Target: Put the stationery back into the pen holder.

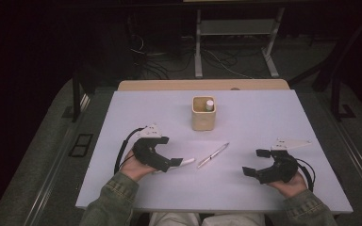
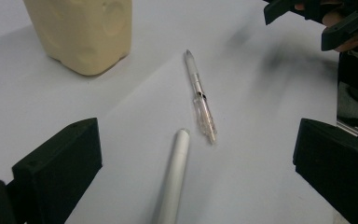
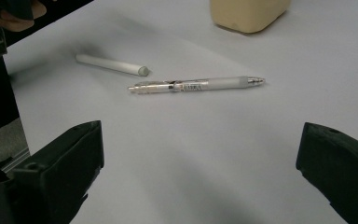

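A clear pen (image 1: 213, 155) lies on the pale table (image 1: 273, 113) between my two grippers, pointing at a slant toward the back right. A white pen (image 1: 187, 162) lies just left of it, its end by the near jaw of my left gripper (image 1: 169, 151). In the left gripper view the white pen (image 2: 175, 172) lies on the table between the wide-apart jaws, touched by neither, with the clear pen (image 2: 200, 95) beyond it. My right gripper (image 1: 255, 162) is open and empty, and faces the clear pen (image 3: 196, 85) and the white pen (image 3: 112, 64).
A cream pen holder (image 1: 203, 113) stands at the middle back of the table with a white-capped item (image 1: 209, 104) in it. The holder (image 2: 81, 32) sits beyond the pens. Desk legs and cables lie on the floor past the far edge.
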